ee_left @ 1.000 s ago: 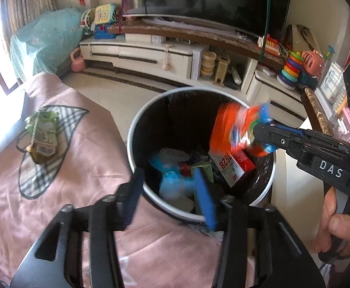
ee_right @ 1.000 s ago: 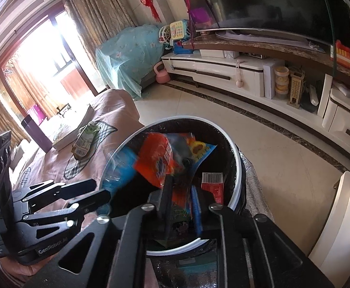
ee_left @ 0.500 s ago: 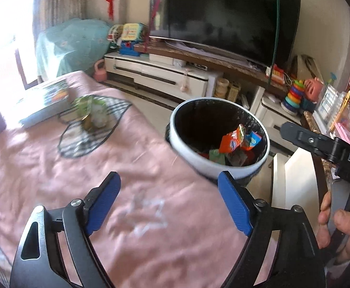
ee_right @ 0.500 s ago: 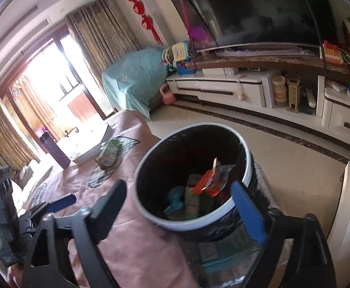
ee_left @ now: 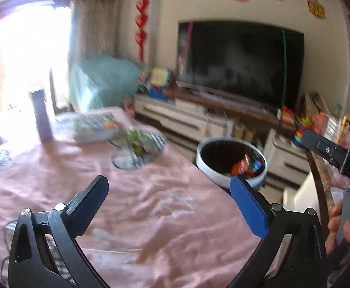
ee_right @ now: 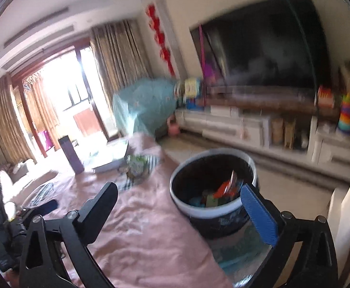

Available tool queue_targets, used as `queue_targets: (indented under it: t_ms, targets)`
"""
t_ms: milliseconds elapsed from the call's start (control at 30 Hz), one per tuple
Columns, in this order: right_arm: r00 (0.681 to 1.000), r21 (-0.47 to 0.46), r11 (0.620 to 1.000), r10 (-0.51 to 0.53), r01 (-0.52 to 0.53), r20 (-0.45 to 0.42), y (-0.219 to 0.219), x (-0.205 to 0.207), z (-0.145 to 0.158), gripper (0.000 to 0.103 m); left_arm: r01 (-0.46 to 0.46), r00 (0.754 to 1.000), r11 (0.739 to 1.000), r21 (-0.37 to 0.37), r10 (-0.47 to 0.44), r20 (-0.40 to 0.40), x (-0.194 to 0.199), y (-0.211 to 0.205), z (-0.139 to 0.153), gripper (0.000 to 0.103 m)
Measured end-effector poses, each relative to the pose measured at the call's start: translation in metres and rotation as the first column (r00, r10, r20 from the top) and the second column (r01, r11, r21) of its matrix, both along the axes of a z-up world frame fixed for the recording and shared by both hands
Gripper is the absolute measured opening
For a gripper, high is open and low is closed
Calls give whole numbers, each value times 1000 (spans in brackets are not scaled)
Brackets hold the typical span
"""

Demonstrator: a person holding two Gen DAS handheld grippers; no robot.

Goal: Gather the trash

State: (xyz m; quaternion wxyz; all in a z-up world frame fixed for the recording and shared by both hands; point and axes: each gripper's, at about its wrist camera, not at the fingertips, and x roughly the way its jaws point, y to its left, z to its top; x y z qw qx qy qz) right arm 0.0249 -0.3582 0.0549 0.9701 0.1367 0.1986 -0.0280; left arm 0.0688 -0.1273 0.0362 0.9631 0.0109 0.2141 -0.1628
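The white-rimmed black trash bin point(ee_left: 203, 160) stands beside the pink-covered table point(ee_left: 151, 216), holding orange and blue wrappers point(ee_left: 243, 166). It also shows in the right wrist view point(ee_right: 182, 204) with the wrappers point(ee_right: 225, 189) inside. A green wrapper point(ee_left: 139, 140) lies on a plaid patch at the table's far side, and shows in the right wrist view point(ee_right: 136, 165). My left gripper point(ee_left: 172, 192) is open and empty above the table. My right gripper point(ee_right: 182, 196) is open and empty, near the bin.
A book point(ee_left: 94, 128) and a dark bottle point(ee_left: 42, 115) stand on the table's far end. A TV point(ee_left: 242, 62) and a low cabinet point(ee_left: 187, 120) with toys are behind. My left gripper shows at the left of the right wrist view point(ee_right: 31, 212).
The right gripper let the orange wrapper drop into the bin and opened. Both grippers pulled back and up from the bin, and the left one opened wide.
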Motion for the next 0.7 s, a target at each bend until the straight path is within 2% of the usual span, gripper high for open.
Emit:
queue_targets:
  t_ms: [67, 233, 700]
  targets:
    - [998, -60, 998, -32, 35, 48, 10, -12, 1, 103, -45, 997, 999, -5, 45, 55, -13, 8, 1, 103]
    - [998, -103, 994, -36, 42, 55, 22, -19, -9, 103, -70, 994, 997, -26, 72, 79, -25, 21, -5, 103]
    - [998, -105, 993, -54, 55, 10, 27, -18, -35, 103, -183, 977, 983, 26, 179, 115, -34, 35, -14, 103]
